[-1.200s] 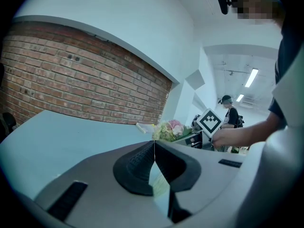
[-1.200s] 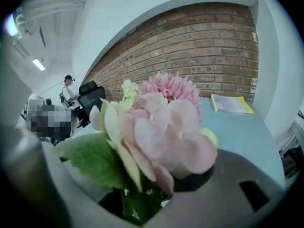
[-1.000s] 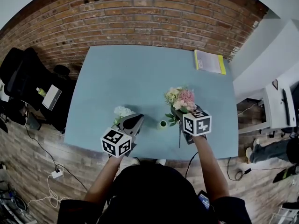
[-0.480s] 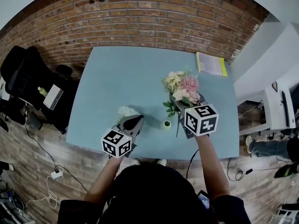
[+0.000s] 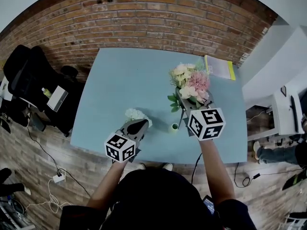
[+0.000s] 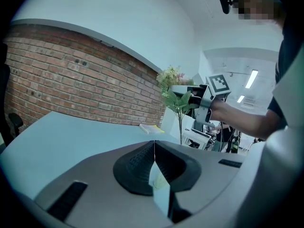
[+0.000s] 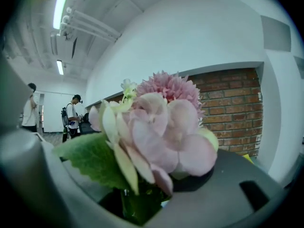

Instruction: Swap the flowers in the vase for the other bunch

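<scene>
My right gripper (image 5: 191,102) is shut on the stems of a pink and cream flower bunch (image 5: 190,82) and holds it up in the air above the blue table (image 5: 129,80). The blooms (image 7: 161,122) fill the right gripper view, and their stems (image 7: 137,203) are pinched between the jaws. A small green vase (image 5: 173,127) stands on the table below the hanging stems (image 5: 181,116). A white flower bunch (image 5: 135,115) lies on the table just ahead of my left gripper (image 5: 138,124). That gripper (image 6: 154,144) is shut with nothing in it. From the left gripper view, the lifted bunch (image 6: 172,77) shows at right.
A yellow and white booklet (image 5: 218,67) lies at the table's far right corner. A brick wall (image 5: 144,18) runs behind the table. Black chairs and bags (image 5: 24,75) stand to the left, and a white cabinet (image 5: 283,109) to the right.
The right gripper has risen with the pink bunch and moved a little farther over the table. The left gripper has barely shifted.
</scene>
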`<state>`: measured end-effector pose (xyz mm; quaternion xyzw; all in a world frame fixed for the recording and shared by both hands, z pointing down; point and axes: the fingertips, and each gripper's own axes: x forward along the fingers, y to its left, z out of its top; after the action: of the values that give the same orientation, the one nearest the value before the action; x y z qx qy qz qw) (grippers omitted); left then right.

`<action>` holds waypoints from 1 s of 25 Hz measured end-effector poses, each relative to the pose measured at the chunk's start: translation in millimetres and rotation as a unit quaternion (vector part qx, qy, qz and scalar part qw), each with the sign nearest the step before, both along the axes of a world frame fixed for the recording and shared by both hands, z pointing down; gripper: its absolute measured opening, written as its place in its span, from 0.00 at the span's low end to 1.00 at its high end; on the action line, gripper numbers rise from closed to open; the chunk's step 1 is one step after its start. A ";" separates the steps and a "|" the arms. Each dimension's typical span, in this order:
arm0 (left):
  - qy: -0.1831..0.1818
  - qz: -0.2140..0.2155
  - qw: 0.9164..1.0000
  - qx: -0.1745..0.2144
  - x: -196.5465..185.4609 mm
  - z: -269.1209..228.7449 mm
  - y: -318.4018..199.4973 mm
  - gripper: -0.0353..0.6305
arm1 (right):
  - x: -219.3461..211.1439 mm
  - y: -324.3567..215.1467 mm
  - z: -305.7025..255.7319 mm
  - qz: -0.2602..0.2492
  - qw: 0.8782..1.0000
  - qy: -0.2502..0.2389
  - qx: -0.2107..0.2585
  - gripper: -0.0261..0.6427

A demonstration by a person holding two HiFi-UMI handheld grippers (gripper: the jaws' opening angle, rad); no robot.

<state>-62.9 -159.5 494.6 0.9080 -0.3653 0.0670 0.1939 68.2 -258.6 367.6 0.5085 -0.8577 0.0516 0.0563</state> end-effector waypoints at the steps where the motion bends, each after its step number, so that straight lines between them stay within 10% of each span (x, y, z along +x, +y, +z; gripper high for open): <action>1: -0.001 -0.001 1.000 0.000 -0.8 -0.1 0.7 0.07 | 0.2 0.3 -0.4 0.003 1.000 -0.001 0.007 0.45; 25: 0.003 -0.003 1.000 -0.013 -2.4 6.1 17.3 0.07 | 12.1 14.7 45.3 0.057 0.996 -0.006 0.065 0.45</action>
<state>-65.3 -142.2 500.7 0.9048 -0.3661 0.0681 0.2067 80.4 -243.9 412.9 0.5592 -0.8289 0.0015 0.0151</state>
